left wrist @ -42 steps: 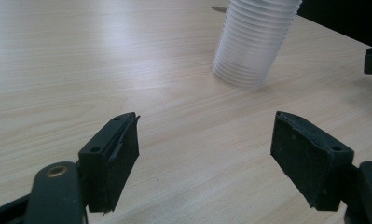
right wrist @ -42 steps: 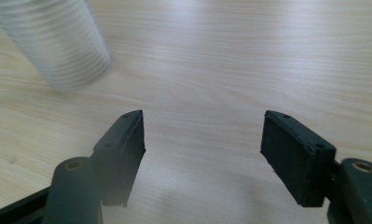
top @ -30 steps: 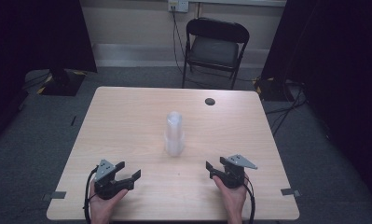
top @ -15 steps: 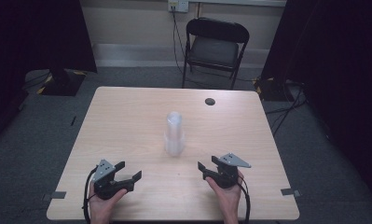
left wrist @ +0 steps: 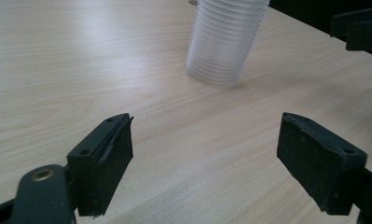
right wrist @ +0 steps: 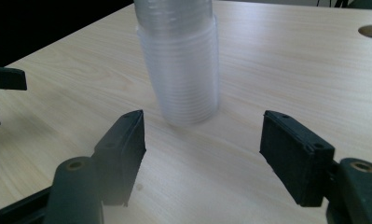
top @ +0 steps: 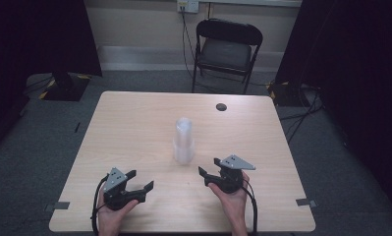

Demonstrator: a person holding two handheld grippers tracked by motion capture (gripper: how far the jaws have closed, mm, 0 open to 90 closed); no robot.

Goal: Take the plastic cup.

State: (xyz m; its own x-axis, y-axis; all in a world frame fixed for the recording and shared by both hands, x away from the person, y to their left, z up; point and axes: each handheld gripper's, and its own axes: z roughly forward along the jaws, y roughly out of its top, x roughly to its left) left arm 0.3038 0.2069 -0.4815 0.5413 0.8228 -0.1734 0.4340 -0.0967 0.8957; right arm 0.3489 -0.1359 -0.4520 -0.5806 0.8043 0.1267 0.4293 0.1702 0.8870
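One cup stack (top: 183, 141) | one chair (top: 226, 51) | left gripper (top: 141, 180) jaws spread, empty | right gripper (top: 208, 167) jaws just opening, empty

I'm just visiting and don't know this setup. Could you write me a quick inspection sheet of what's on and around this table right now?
Surface: light wood table, with a round dark hole near its far edge.
Job's things: stack of clear plastic cups, upright mid-table, untouched.
Clutter: nothing seen.
Grippers: left gripper open, empty, near the front edge. Right gripper open, its jaws have just been opening, nothing between them; it points at the cups without touching.
Cables: a black cable trails from the left gripper, another from the right; more run down from a wall socket.
Surroundings: black folding chair behind the table, grey carpet, dark curtains at both sides.
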